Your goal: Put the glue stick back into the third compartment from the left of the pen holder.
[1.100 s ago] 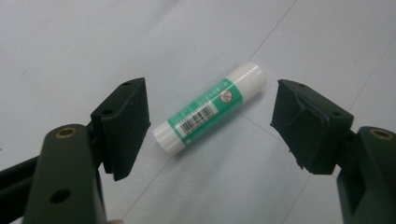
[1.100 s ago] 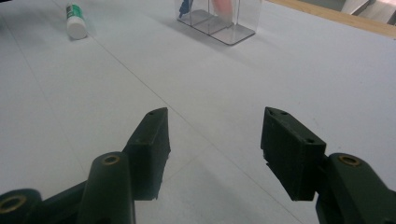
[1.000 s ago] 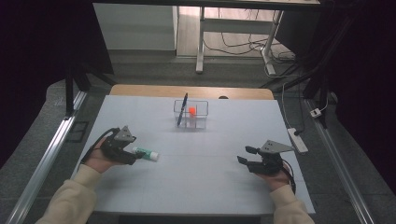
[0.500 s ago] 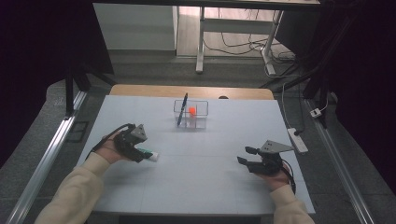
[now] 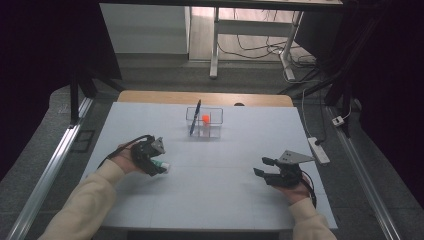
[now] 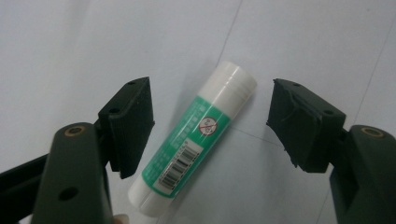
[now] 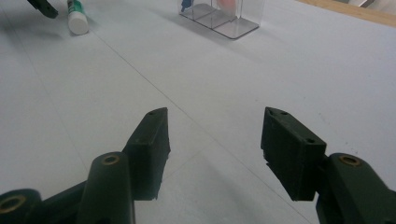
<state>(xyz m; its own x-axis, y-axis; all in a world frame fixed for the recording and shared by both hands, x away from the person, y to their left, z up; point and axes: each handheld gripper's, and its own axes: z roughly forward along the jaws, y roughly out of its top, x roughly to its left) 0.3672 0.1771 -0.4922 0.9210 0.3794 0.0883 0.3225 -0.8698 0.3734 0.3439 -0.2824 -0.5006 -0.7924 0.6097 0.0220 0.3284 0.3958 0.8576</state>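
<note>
Left tool [image 6: 205,135] sits low over the glue stick [image 6: 194,142], jaws apart and straddling it, one pad each side, neither touching yet. They have just been closing a little with the stick between them, so this reads as lining up for a pinch across the tube's width. The glue stick lies flat on the white worktop [image 5: 220,190], white cap pointing away from the hand, green label and barcode facing up, so it can't roll off-line easily. In the high view the left tool [image 5: 156,167] is at the near left of the worktop. Right tool [image 5: 264,167] rests near right, jaws apart on nothing, parked clear of the grab. Farther back at centre, a clear divided organiser [image 5: 205,122] holds a dark pen [image 5: 195,116] leaning upright and a small orange item [image 5: 205,119], likely where the stick goes.
</note>
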